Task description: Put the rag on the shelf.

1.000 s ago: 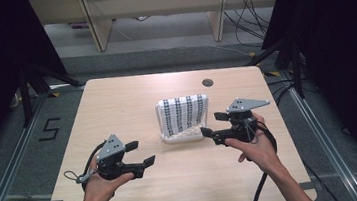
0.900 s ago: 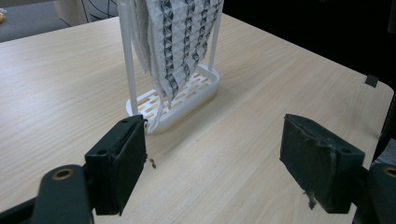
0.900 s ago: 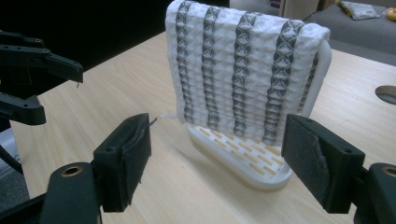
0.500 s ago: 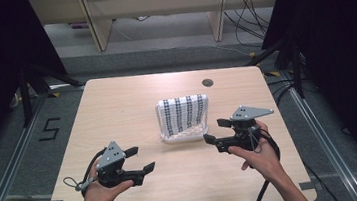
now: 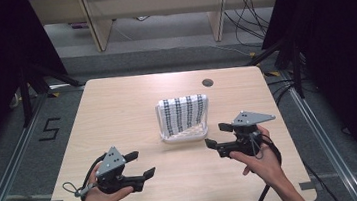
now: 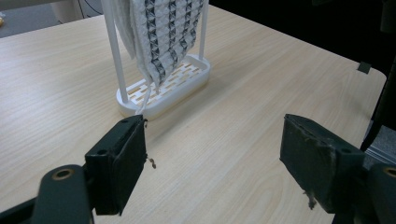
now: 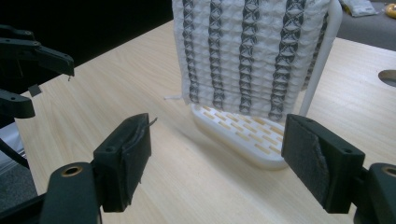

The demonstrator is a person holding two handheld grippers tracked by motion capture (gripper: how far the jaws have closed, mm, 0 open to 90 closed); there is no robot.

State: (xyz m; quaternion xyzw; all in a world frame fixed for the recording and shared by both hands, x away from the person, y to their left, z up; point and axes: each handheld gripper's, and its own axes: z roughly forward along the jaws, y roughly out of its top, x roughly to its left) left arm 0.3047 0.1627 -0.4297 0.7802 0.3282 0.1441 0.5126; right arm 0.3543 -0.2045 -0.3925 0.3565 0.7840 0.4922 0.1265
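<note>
Fingers (image 6: 116,168) of the left gripper (image 5: 140,166) are spread wide and hold nothing; fingers (image 7: 123,161) of the right gripper (image 5: 218,135) likewise. Both grippers hover above the near half of the desk (image 5: 118,117), left and right. Between them, farther back, a striped towel (image 5: 184,112) hangs on a white rack (image 5: 184,135).

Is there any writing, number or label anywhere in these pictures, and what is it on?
"5": a dark mark on the grey floor left of the table, in the high view.
No other text is readable: the striped towel, its white rack and both grippers carry no legible label.
</note>
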